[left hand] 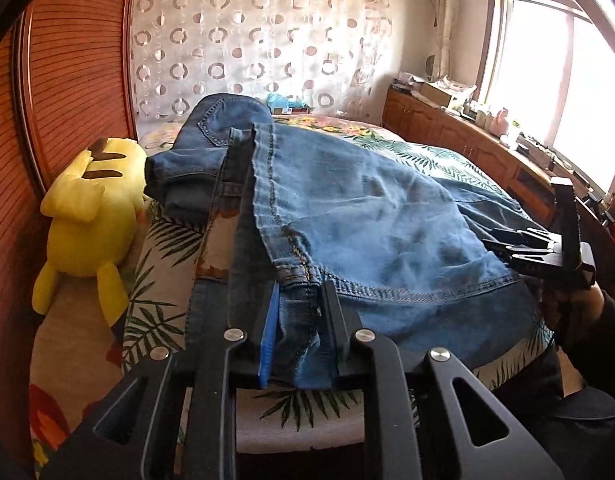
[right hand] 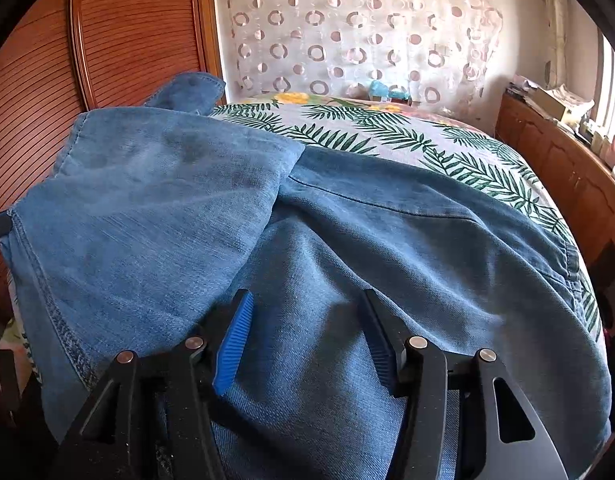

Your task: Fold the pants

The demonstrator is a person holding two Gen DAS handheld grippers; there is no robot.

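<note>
On the leaf-print bed, jeans lie half-folded, left gripper pinching the hem seam, right gripper with jaws apart straddling denim but not clamping; thin pinch could slip, dropping the hem and undoing the fold.

A leaf-printed bedspread is backed by a circle-patterned sheer curtain, reddish slatted wooden panelling and a sunlit window.
</note>
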